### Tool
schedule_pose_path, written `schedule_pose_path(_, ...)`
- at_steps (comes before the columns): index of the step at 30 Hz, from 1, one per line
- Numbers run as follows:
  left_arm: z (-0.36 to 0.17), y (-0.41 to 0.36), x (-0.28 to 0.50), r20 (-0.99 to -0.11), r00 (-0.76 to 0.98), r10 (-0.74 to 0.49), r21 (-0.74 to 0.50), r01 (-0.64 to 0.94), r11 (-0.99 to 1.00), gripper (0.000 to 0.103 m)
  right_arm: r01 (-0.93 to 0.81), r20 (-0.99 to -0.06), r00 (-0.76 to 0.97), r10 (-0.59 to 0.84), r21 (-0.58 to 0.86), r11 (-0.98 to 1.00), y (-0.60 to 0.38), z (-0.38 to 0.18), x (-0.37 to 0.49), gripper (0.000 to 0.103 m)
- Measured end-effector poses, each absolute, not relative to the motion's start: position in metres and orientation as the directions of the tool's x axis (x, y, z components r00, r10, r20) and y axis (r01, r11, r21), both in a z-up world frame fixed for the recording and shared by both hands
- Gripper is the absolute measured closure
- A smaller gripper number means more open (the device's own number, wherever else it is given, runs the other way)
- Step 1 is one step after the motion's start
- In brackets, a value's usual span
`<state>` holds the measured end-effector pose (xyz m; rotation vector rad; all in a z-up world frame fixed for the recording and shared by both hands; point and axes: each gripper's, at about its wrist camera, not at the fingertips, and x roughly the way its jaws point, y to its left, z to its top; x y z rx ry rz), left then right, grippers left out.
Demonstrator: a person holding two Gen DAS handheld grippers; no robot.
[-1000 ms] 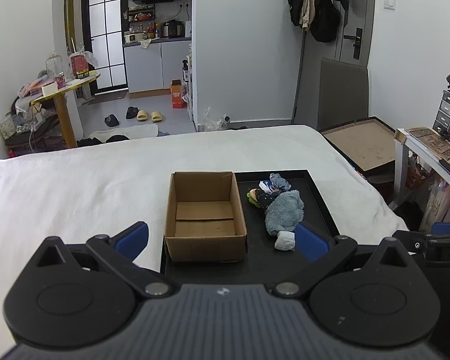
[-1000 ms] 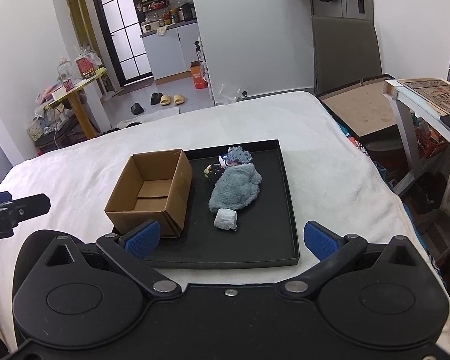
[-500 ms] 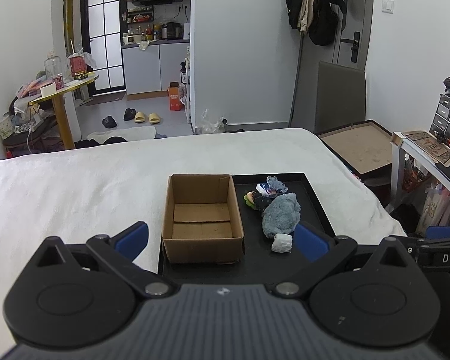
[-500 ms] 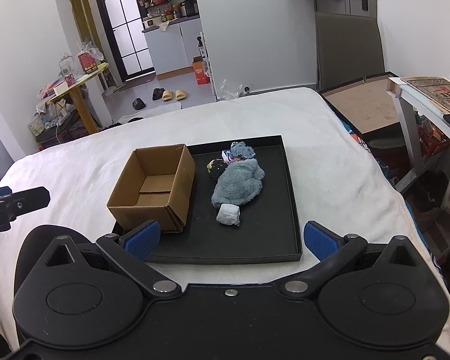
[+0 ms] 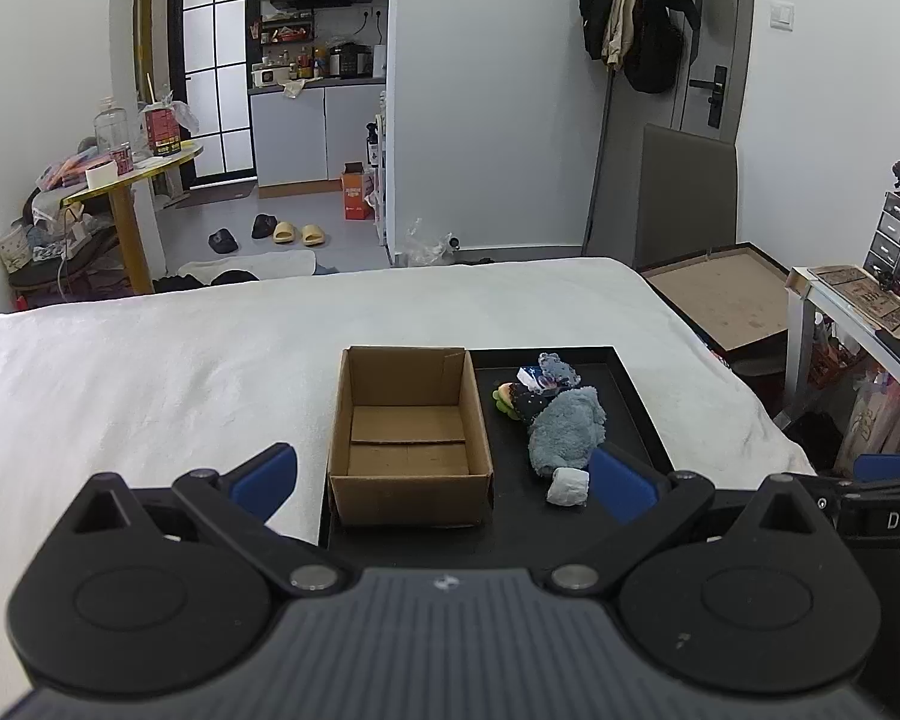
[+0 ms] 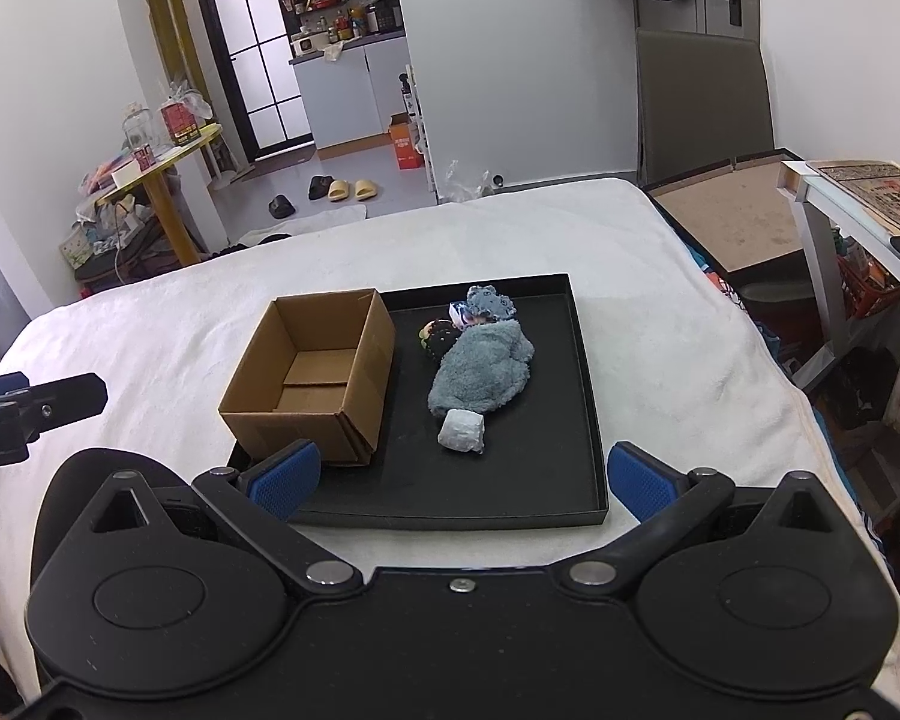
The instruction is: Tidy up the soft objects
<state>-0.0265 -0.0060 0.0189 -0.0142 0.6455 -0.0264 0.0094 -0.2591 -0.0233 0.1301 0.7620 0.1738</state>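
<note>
several soft things are heaped on the black tray [image 6: 582,396], to the right of the open, empty cardboard box [image 6: 315,372], which also stands on the tray, on the white bed [image 6: 150,330]. a blue-grey fluffy cloth [image 6: 483,372] lies in the middle of the heap; a small white bundle [image 6: 462,431] is touching its near end, and a dark spotted item [image 6: 441,339] and a grey patterned piece [image 6: 491,303] are packed against its far end. what those two small pieces are cannot be told with certainty.

the right gripper [image 6: 459,474] is held above the tray's near edge with its jaws wide apart and nothing between them. the left gripper [image 5: 444,471] is likewise spread and empty, held back on the near side of the box.

the fluffy cloth's long axis is seen to run from the near left to the far right of the tray, its narrower end pointing towards the white bundle and the grippers.

because the pieces are pressed together, a neighbour could be dragged along or flicked off the tray if the cloth is pinched at its edge. the light box could be pushed or tipped if it is brushed by a finger, and limp fabric might be snagged on the box's rim and left hanging out.
</note>
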Motion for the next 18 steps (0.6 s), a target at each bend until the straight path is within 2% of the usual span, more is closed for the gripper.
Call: schedule_pose_path(18, 0.001, 0.011, 0.005, -0.612, 0.791, -0.012, -0.026, -0.006, 1.000, 0.000, -0.115, -0.676, 0.705, 0.216, 0.191, 0.975, -0.248, -0.035, 0.034, 0.000)
